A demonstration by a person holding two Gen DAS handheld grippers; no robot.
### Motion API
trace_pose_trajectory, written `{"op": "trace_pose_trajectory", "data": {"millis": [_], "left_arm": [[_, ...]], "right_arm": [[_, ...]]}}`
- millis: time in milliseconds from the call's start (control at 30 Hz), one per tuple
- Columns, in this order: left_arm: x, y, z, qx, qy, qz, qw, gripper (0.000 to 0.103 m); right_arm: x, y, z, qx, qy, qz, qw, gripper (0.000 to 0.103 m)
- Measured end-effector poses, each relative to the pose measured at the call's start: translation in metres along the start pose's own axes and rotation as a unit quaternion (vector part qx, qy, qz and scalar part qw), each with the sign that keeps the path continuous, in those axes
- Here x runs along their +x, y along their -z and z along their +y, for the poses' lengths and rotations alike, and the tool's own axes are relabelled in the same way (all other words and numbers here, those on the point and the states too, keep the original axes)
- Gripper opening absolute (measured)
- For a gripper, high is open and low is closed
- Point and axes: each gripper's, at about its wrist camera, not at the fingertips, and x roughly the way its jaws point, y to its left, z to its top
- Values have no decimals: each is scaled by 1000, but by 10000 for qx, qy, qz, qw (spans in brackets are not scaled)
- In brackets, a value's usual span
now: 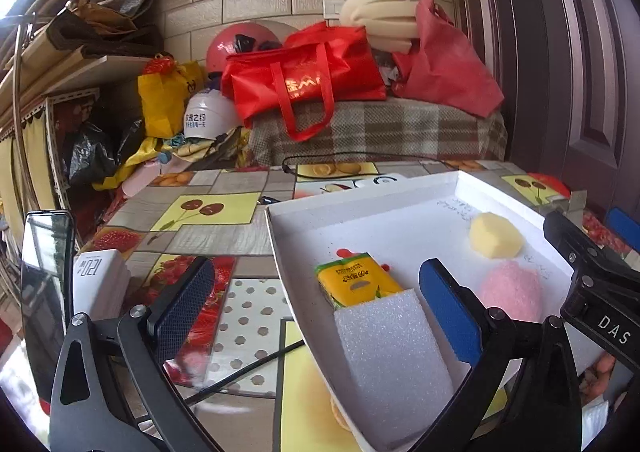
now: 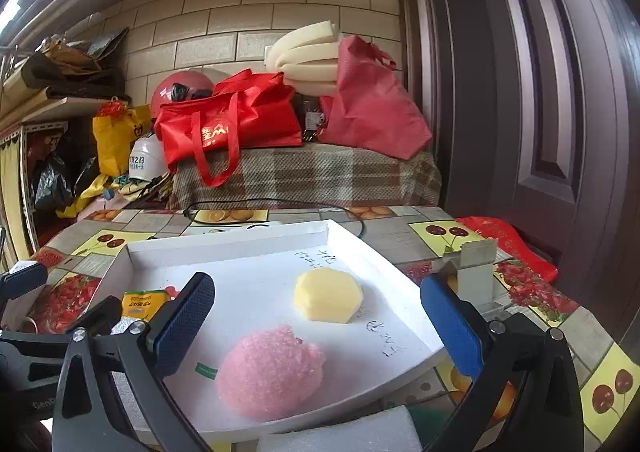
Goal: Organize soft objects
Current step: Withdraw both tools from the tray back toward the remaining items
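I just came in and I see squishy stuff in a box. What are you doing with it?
A person holds two grippers over a white tray on the table, sorting soft things. Already in the tray are a yellow sponge, a fluffy pink puff, a yellow-green packet and a white foam block. The left gripper and the right gripper both have open jaws and hold nothing. Another white foam piece lies outside the tray's near edge.

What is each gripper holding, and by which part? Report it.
Nothing is held. The left gripper is open astride the white tray's rim; the right gripper is open above the pink sponge.
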Motion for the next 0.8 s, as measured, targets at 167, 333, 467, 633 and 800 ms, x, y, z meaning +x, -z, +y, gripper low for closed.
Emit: {"op": "trace_pose_trajectory", "data": {"millis": [167, 333, 467, 633, 800], "left_arm": [[-7, 1, 2, -39, -16, -166, 9999, 103], [-9, 3, 5, -79, -62, -107, 9999, 103], [-14, 6, 9, -94, -83, -92, 9999, 103], [-21, 10, 13, -118, -89, -73, 9999, 103], [-28, 13, 16, -105, -38, -68, 9999, 103]], "right_arm": [[-11, 4, -7, -11, 142, -2, 9999, 103], [-25, 9, -17, 101, 345, 0, 9994, 103], [-37, 13, -25, 107, 376, -2, 9992, 103], [-52, 18, -34, 158, 346, 9, 9993, 103], [-69, 22, -46, 187, 329, -53, 9993, 103]]}}
